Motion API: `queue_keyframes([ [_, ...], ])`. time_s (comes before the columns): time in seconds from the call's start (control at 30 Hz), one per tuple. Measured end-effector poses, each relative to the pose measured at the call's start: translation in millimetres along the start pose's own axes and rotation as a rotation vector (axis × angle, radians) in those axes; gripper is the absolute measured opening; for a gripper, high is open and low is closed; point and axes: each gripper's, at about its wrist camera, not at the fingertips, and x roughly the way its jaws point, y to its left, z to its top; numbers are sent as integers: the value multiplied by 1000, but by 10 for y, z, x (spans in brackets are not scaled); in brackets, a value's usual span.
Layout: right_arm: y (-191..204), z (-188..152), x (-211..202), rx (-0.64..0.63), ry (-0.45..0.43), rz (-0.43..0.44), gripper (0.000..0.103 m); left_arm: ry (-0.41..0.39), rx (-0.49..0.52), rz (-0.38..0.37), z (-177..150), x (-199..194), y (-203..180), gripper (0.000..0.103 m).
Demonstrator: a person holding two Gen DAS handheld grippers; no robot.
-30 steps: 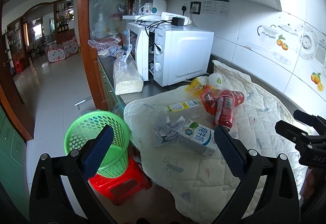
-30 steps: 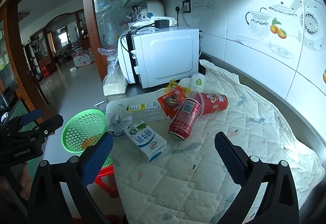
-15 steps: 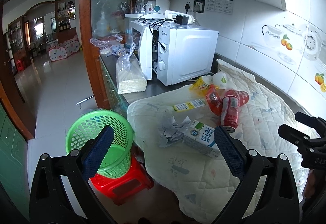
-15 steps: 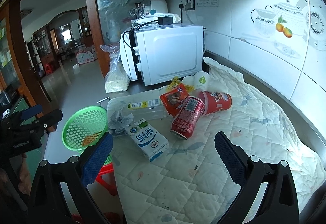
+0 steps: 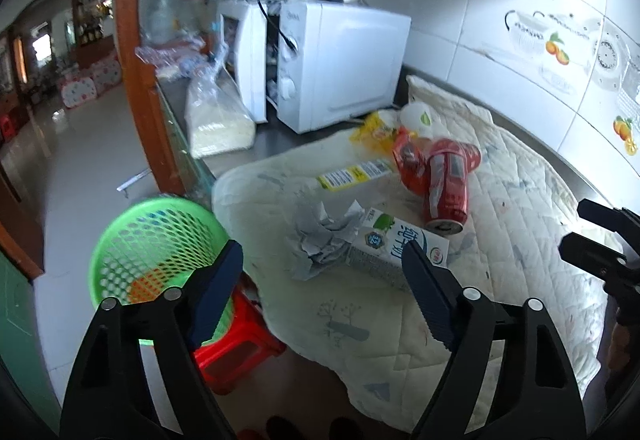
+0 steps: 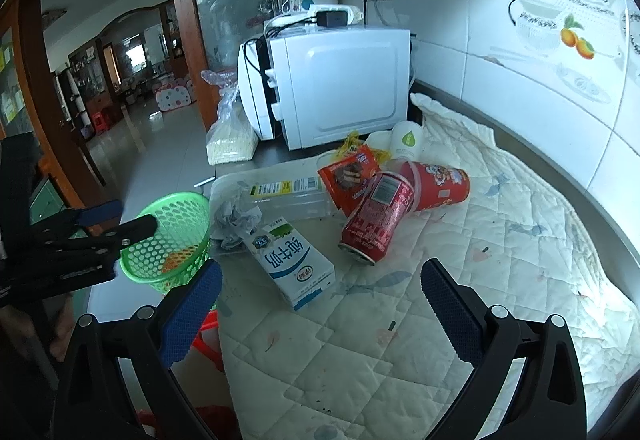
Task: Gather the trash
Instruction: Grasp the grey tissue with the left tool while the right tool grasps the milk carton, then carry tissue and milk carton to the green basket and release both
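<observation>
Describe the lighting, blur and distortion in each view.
Left wrist view: slight motion blur, microwave soft, strong fisheye bending, bright glare on the cloth at right. Right wrist view: sharper, milk carton print readable, wall tiles curve, daylight from the right.

A grey kitchen counter (image 6: 516,137) runs across the frame's middle, carrying a white microwave (image 6: 340,83) and a bag of rice (image 6: 232,143) at upper centre, with a quilted cloth (image 6: 500,272) spread over its lower right.
</observation>
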Motion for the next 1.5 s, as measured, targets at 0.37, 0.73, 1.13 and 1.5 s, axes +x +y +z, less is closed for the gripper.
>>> queue_keyframes([
  [0.37, 12, 8, 314, -42, 51, 28, 96, 111, -63, -31, 146, 871, 250, 63],
  [0.73, 81, 91, 670, -102, 93, 85, 96, 206, -110, -109, 138, 1371, 394, 45],
  [1.13, 257, 135, 1210, -227, 188, 158, 85, 181, -136, -165, 97, 1319, 451, 23],
  [1.5, 393, 74, 1703, -392, 272, 147, 82, 148, -134, -136, 109, 1102, 528, 20],
])
